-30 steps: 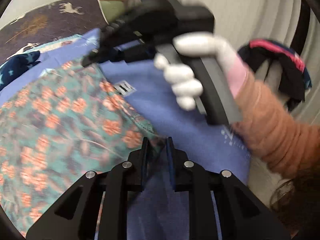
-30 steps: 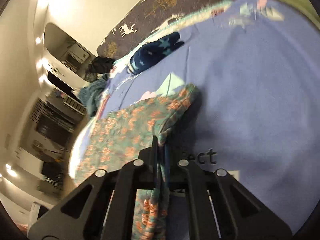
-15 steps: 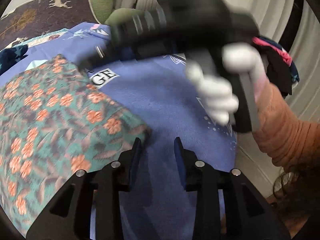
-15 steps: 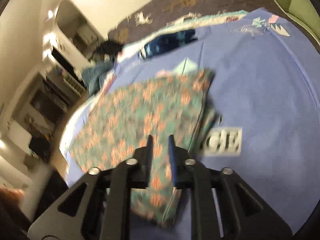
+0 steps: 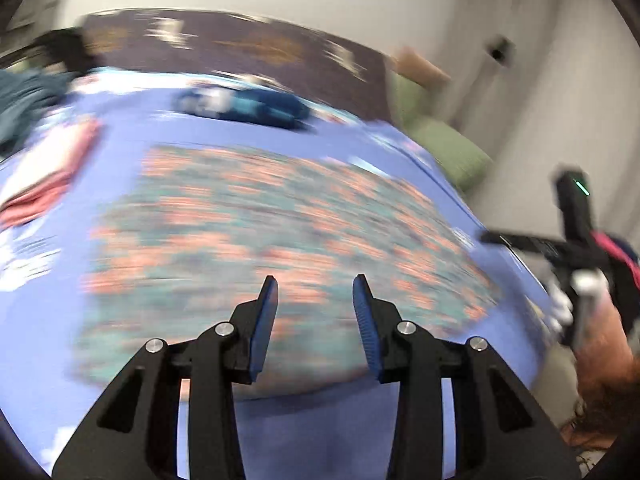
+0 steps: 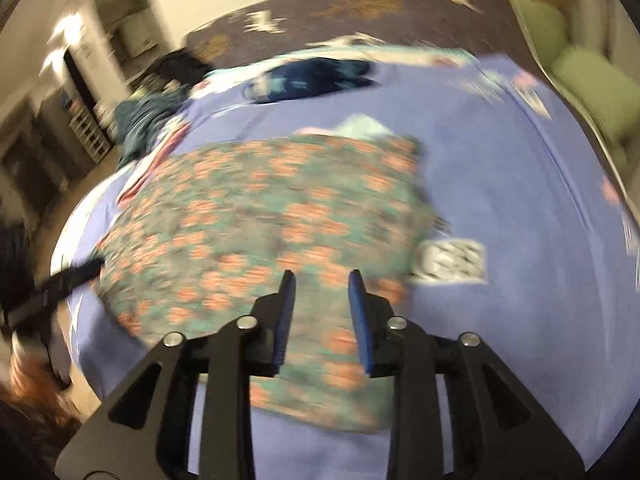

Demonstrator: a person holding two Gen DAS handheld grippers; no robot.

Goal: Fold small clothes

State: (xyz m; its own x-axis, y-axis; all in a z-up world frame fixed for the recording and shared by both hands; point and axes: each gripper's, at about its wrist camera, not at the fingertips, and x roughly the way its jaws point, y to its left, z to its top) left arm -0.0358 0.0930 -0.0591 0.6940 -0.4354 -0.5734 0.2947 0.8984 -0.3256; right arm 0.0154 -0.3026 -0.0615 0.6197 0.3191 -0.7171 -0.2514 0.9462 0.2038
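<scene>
Across the blue bedspread (image 6: pixel 500 184) we see the floral garment (image 6: pixel 256 220) lying flat, a dark blue star-print garment (image 6: pixel 312 78) beyond it. Our left gripper (image 5: pixel 316 304) hangs empty, jaws parted; our right gripper (image 6: pixel 321 300) is opening, gripping nothing.

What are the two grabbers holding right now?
Nothing. The left gripper and the right gripper are both empty, the right's jaws opening, above the flowery cloth on the bed.

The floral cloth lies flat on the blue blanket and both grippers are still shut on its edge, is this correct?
Not quite. The floral cloth does lie on the blue blanket, but neither gripper grips it: both wrist views show the left gripper and right gripper with jaws apart, nothing pinched.
</scene>
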